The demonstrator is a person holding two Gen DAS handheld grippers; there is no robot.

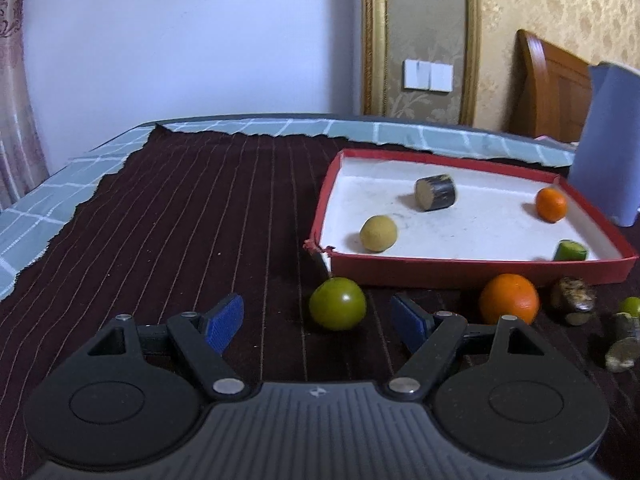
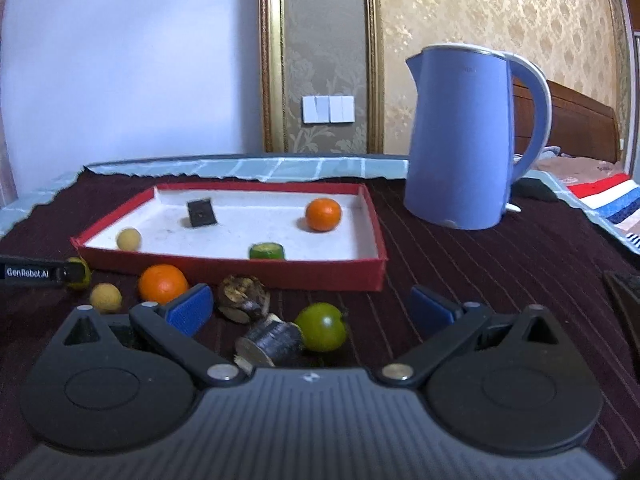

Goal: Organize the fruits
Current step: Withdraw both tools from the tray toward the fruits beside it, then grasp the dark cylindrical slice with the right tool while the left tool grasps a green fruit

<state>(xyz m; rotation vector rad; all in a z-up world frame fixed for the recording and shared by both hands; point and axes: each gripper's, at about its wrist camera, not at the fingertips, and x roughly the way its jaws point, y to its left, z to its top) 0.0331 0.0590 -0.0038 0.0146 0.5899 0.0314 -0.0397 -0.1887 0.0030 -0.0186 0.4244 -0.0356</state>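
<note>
A red tray point(image 1: 440, 269) point(image 2: 240, 272) with a white floor holds a yellow fruit point(image 1: 378, 233), a dark cane piece point(image 1: 435, 192), a small orange point(image 1: 551, 204) and a green piece point(image 1: 570, 251). In front of the tray lie a green fruit point(image 1: 337, 303), an orange point(image 1: 509, 299) and cane pieces point(image 1: 573, 300). My left gripper point(image 1: 318, 318) is open, the green fruit just ahead between its fingertips. My right gripper point(image 2: 310, 308) is open above a second green fruit point(image 2: 322, 326) and a cane piece point(image 2: 270, 342). The left gripper point(image 2: 78, 273) shows at the right view's left edge.
A blue kettle point(image 2: 464, 140) stands right of the tray. A dark striped cloth point(image 1: 180, 220) covers the table over a checked cloth point(image 1: 40, 208). A small yellow fruit point(image 2: 105, 298), an orange point(image 2: 163, 283) and another cane piece point(image 2: 244, 298) lie in front of the tray.
</note>
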